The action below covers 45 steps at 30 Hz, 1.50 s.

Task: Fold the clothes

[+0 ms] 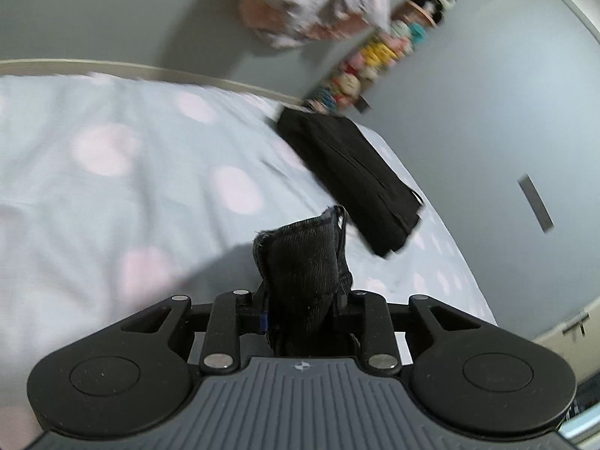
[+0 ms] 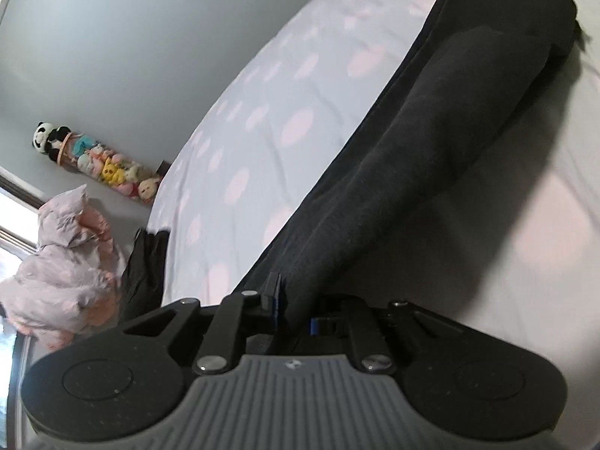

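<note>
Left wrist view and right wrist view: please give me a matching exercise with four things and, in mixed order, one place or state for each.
Things:
1. dark garment
2. folded black clothes
3. plush toys
4. pink bundle

Places or states:
A. lined up along the grey wall
B. crumpled beyond the bed's corner
C. gripped by both grippers
D. lying flat at the bed's edge

Pairs: 1-C, 2-D, 3-A, 4-B

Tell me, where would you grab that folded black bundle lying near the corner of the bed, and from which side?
Take the folded black bundle by its thick short end, the one nearest the camera in the left wrist view. Layers stack there and show as edge lines, so one pinch could catch them all. Come in low from that open side of the dotted bedsheet; the far end sits by the wall.
</note>
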Each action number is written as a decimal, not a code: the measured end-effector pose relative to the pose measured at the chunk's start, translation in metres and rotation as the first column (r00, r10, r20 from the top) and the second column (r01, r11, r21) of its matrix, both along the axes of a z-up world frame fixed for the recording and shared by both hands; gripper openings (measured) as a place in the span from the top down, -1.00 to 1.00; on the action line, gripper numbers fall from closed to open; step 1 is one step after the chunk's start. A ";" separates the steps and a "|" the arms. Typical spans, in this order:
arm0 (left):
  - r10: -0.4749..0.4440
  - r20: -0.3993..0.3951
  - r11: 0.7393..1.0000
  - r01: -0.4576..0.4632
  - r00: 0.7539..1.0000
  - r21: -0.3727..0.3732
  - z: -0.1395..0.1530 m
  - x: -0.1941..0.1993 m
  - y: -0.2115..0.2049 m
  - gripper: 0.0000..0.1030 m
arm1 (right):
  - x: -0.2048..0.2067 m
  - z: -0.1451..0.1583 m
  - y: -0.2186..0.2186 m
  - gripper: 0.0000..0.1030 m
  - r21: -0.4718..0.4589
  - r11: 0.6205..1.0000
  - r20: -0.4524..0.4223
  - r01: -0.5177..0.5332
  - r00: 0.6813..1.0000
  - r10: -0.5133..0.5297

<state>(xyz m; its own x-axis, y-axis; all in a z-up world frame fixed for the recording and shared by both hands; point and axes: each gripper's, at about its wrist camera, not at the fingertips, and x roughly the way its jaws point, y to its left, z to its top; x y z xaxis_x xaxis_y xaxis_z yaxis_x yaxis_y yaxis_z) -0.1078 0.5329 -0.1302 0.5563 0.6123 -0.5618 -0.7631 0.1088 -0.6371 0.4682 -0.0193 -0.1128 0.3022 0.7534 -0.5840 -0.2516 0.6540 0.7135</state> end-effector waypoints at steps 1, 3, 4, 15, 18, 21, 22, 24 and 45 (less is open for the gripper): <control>0.016 -0.008 1.000 -0.016 1.000 -0.002 0.000 -0.006 -0.001 0.40 | -0.010 -0.003 -0.004 0.70 -0.003 1.000 -0.010 -0.010 1.000 0.010; 0.038 -0.025 0.999 -0.038 0.999 -0.015 -0.003 -0.013 -0.002 0.40 | -0.027 -0.009 -0.011 0.70 -0.014 1.000 -0.031 -0.025 0.999 0.024; 0.044 -0.038 0.998 -0.046 0.998 -0.032 -0.007 -0.013 0.000 0.40 | -0.034 -0.013 -0.013 0.70 -0.024 0.999 -0.042 -0.029 0.999 0.028; 0.154 -0.171 0.955 -0.191 0.973 -0.226 -0.048 -0.017 0.007 -0.05 | -0.047 -0.044 -0.012 0.65 -0.152 0.986 -0.023 -0.072 0.997 0.070; 0.198 -0.201 0.956 -0.234 0.959 -0.176 -0.036 -0.018 -0.008 -0.18 | -0.050 -0.046 -0.013 0.57 -0.185 0.979 -0.009 -0.081 0.997 0.081; 0.237 -0.221 0.958 -0.266 0.946 -0.109 -0.022 -0.018 -0.022 -0.23 | -0.055 -0.043 -0.013 0.36 -0.217 0.971 -0.006 -0.099 0.995 0.101; 0.244 -0.220 0.960 -0.267 0.944 -0.080 -0.016 -0.019 -0.026 -0.32 | -0.057 -0.042 -0.013 0.29 -0.230 0.967 -0.011 -0.110 0.994 0.110; 0.259 -0.217 0.963 -0.270 0.941 -0.022 -0.004 -0.021 -0.034 -0.37 | -0.061 -0.036 -0.013 0.24 -0.247 0.959 -0.006 -0.138 0.990 0.141; -0.438 -0.484 0.726 0.615 0.758 0.306 0.020 0.139 -0.063 -0.38 | -0.099 0.028 0.031 0.26 -0.516 0.784 0.461 -0.345 0.660 0.593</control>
<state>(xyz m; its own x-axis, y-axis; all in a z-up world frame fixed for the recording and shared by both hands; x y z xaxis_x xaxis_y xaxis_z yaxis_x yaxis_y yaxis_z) 0.0316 0.4704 -0.1100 0.6761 0.4988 -0.5423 -0.6498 0.7507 -0.1196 0.3690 0.0120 -0.0847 0.3296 0.6643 -0.6709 -0.8678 0.4931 0.0619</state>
